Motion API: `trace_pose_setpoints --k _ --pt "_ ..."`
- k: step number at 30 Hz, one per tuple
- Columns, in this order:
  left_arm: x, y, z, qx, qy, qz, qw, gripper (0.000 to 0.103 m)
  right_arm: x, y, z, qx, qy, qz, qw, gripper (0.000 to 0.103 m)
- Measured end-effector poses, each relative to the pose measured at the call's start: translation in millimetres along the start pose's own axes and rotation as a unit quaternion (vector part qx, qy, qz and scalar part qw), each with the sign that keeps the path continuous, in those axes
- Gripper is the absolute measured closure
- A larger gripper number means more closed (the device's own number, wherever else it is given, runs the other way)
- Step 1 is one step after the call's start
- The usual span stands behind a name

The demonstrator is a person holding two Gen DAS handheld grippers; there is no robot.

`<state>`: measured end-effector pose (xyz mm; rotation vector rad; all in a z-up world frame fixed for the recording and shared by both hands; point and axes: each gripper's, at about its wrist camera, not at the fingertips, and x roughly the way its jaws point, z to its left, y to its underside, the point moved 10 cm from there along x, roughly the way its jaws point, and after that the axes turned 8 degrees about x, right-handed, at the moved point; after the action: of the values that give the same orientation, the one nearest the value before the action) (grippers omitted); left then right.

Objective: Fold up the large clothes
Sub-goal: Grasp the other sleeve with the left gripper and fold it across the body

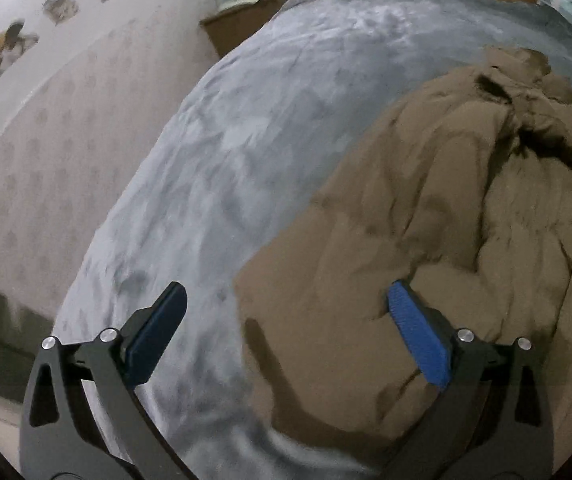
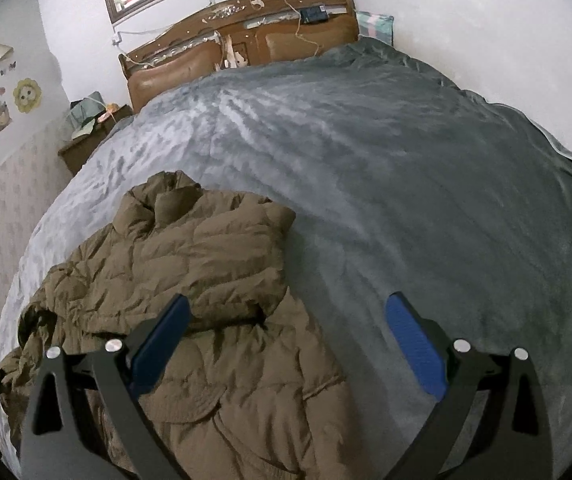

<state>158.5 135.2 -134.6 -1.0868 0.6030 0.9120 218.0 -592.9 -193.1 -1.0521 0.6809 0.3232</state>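
The brown padded jacket (image 2: 190, 300) is lying crumpled on the grey blanket (image 2: 366, 184), toward the bed's 8 o'clock corner as the right claw's camera sees it. The left claw (image 1: 286, 332) is hovering with its jaws wide apart and nothing between them, straddling the jacket's edge. The right claw (image 2: 286, 336) is likewise gaping, empty, above the jacket's near side. Risk: the puffy quilting is likely to spring back or slip, and a shallow bite may be catching only the top layer, or the blanket.

An olive-brown quilted puffer jacket (image 2: 206, 280) lies rumpled, partly folded, on the bed.
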Motion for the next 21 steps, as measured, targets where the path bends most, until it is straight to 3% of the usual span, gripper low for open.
trace_pose_setpoints --k 4,6,8,11,16,18,21 --pt "1.0 30.6 15.3 -0.050 0.045 0.034 0.9971 0.003 -3.5 2.3 -3.4 0.004 0.003 0.003 1.000 0.005" --pt "3.3 37.6 4.7 -0.052 0.070 0.046 0.9951 0.009 -4.8 2.2 -5.2 0.009 0.004 0.003 1.000 0.005" --pt "10.5 47.9 -6.8 -0.054 0.114 0.063 0.9900 0.071 -6.0 2.1 -7.5 0.013 0.004 0.003 1.000 0.005" --pt "12.1 45.2 -10.0 -0.037 0.107 0.065 0.9915 0.094 -7.6 1.8 -10.4 0.018 0.002 0.002 1.000 0.005" --pt "-17.6 2.0 19.7 -0.026 0.054 0.014 0.9981 0.097 -9.5 -0.4 -14.9 0.025 0.001 -0.002 1.000 0.005" --pt "-38.3 -34.9 27.1 -0.036 0.062 -0.023 0.9972 0.097 -9.9 -1.8 -14.9 0.026 0.000 -0.004 1.000 0.005" --pt "-77.8 -90.6 4.1 -0.014 0.093 -0.079 0.9923 0.097 -9.4 -3.1 -13.5 0.023 -0.001 -0.004 1.000 0.005"
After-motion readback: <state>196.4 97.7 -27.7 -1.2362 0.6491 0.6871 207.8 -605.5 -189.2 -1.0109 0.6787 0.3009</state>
